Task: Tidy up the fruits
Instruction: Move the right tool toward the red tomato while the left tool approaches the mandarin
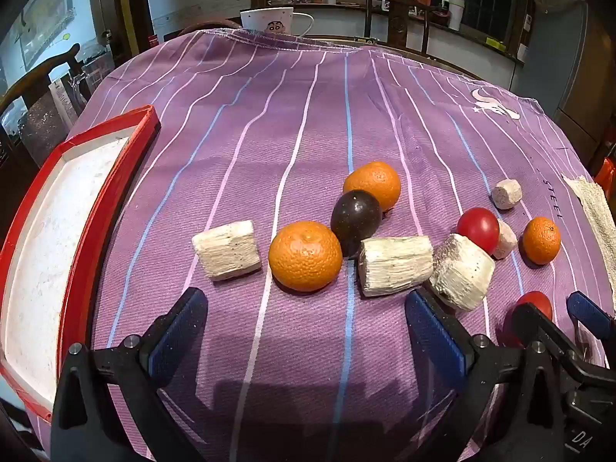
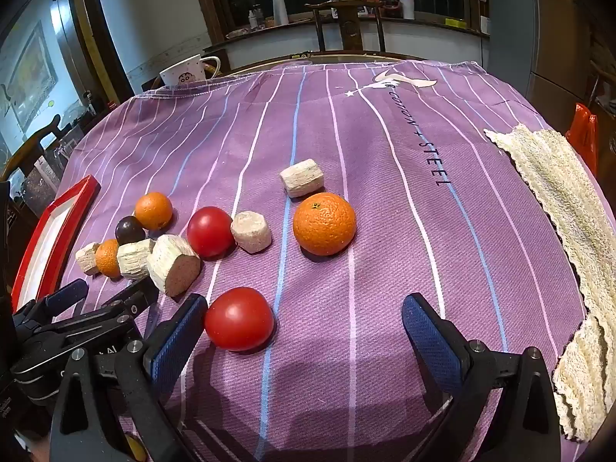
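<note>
1. The left gripper (image 1: 306, 319) stands wide open and holds nothing; it hangs over the near edge of the purple striped cloth (image 1: 308, 115).
2. The right gripper (image 2: 304, 327) is also wide open and empty; a tomato (image 2: 238, 317) lies just beside its left finger (image 2: 177, 335), not clamped.
3. Just ahead of the left gripper lie an orange (image 1: 305, 256), a pale cut stalk piece (image 1: 228, 250) to its left and another (image 1: 394, 263) to its right.
4. A dark round fruit (image 1: 356, 221) touches that orange, and a second orange (image 1: 372, 184) sits just behind it.
5. A third stalk piece (image 1: 462, 271) lies near the left gripper's right finger, with a second tomato (image 1: 478, 229) touching it from behind.
6. Ahead of the right gripper, towards the cloth's middle, sit a third orange (image 2: 324, 223) and two small stalk pieces (image 2: 302, 177) (image 2: 251, 231).
7. A red-rimmed tray (image 1: 96, 208) lies at the cloth's left edge.
8. A cream towel (image 2: 558, 200) runs along the right edge.
9. A white mug (image 1: 267, 21) stands beyond the far edge.
</note>
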